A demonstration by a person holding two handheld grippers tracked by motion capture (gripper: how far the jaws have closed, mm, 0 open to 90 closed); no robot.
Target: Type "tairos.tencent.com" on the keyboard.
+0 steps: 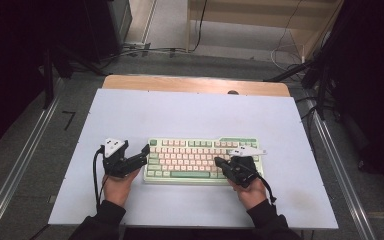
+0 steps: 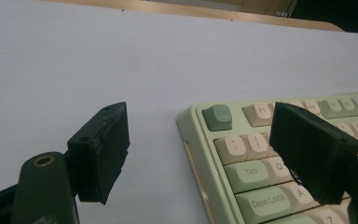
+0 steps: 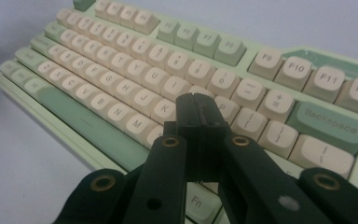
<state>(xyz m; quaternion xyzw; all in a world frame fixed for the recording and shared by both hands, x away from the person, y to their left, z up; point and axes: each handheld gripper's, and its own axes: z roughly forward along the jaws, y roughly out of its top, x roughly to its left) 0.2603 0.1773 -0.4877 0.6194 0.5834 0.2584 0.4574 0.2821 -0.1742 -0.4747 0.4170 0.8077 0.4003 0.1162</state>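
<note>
A pale green keyboard (image 1: 202, 160) with cream and green keys lies on the white table top (image 1: 190, 112), near its front. My left gripper (image 1: 141, 157) is at the keyboard's left end and stands open. In the left gripper view its jaws are wide apart around the keyboard's (image 2: 242, 154) top-left corner: one fingertip (image 2: 105, 154) over the bare table, the other (image 2: 312, 149) over the keys near Q. My right gripper (image 1: 219, 162) hovers over the right half of the keys. Its jaws are pressed together (image 3: 198, 116) with nothing between them, just above the keyboard's (image 3: 121, 79) middle rows.
A wooden edge (image 1: 195, 84) runs along the back of the table. Metal rails (image 1: 17, 170) flank the table on the floor, and cables (image 1: 145, 50) lie beyond it. Bare white surface lies behind and beside the keyboard.
</note>
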